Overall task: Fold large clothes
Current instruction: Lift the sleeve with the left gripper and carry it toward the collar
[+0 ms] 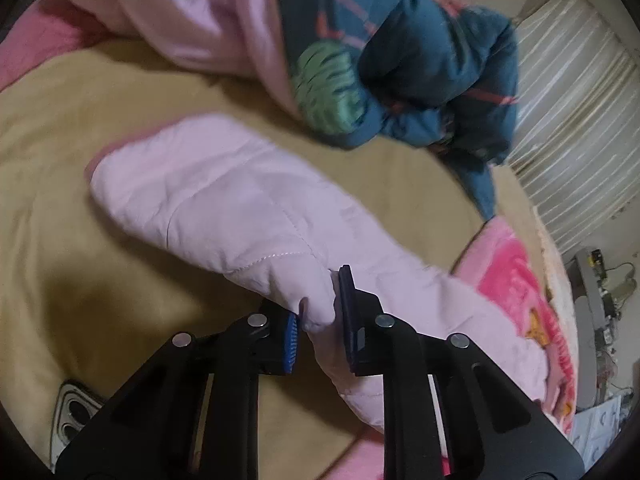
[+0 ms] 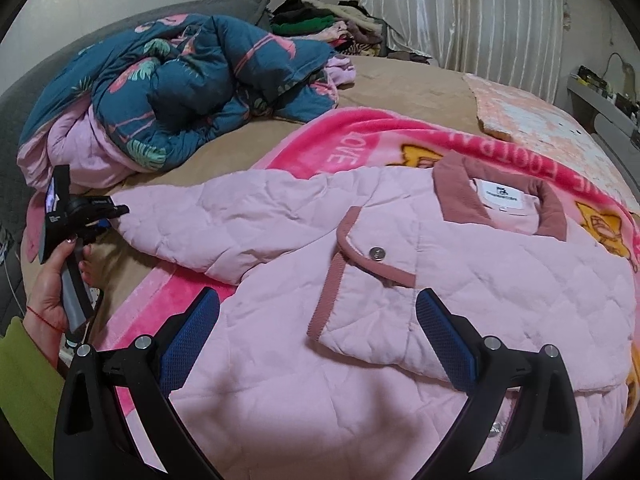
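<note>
A pale pink quilted jacket [image 2: 400,280] with a darker pink collar [image 2: 460,188] lies face up on the bed. Its sleeve [image 1: 224,200] stretches out over the tan sheet. In the left wrist view my left gripper [image 1: 318,316] is shut on a fold of that sleeve near the cuff. The right wrist view shows the same gripper [image 2: 116,214] at the sleeve's end, held by a hand [image 2: 52,280] in a green sleeve. Above the jacket's front my right gripper [image 2: 318,308] stands open with nothing gripped between its blue pads [image 2: 188,336].
A teal flamingo-print duvet [image 2: 192,80] is heaped at the back left over pink bedding. Under the jacket lies a bright pink fleece blanket [image 2: 360,136]. At the far edge is a pile of clothes [image 2: 328,24], before a white curtain [image 2: 460,8]. A cluttered shelf [image 2: 600,96] is at the right.
</note>
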The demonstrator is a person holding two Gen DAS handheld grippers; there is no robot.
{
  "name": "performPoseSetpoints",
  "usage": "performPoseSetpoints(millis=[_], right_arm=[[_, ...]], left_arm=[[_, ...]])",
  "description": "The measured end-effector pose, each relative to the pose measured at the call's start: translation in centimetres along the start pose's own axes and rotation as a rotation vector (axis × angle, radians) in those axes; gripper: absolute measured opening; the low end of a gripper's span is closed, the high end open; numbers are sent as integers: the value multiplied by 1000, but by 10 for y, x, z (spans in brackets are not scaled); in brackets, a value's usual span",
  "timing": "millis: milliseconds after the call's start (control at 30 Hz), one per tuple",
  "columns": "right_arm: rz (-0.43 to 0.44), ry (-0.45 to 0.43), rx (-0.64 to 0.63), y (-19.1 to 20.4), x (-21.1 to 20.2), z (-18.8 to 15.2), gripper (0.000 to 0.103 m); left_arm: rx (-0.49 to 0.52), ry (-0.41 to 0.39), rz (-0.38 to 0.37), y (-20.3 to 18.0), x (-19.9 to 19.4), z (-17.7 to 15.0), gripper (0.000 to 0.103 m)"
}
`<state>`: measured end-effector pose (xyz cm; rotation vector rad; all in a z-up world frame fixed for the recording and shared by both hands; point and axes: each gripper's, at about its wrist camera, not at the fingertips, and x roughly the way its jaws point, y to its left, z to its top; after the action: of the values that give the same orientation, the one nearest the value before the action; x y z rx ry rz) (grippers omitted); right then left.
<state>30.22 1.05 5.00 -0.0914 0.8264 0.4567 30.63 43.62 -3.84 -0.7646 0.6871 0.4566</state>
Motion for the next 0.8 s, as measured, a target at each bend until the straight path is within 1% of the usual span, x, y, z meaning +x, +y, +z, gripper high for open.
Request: performPoseSetpoints(millis=[200, 300, 367, 400, 500, 700, 800], right_arm=[[-17, -22, 36, -16, -25, -4, 98], [-31, -38, 54, -26, -38, -7, 98], [-32, -45, 72, -33, -45, -8, 98], [-35, -49, 81, -37, -48, -10, 98], [-50, -56, 104, -48, -56, -14, 98], [-63, -66, 163, -71, -68, -27, 98], [-65, -64, 185, -81, -76, -33, 98]], left_arm=[[50, -62, -63, -30, -32, 7, 9], [103, -92, -88, -50, -49, 6, 8], [132, -99, -114, -62, -58, 4, 8], [145, -110, -136, -71, -65, 3, 8], [187, -138, -161, -88, -79, -3, 8], [285, -167, -233, -130, -104, -20, 7], [325, -174, -287, -149, -120, -32, 7]])
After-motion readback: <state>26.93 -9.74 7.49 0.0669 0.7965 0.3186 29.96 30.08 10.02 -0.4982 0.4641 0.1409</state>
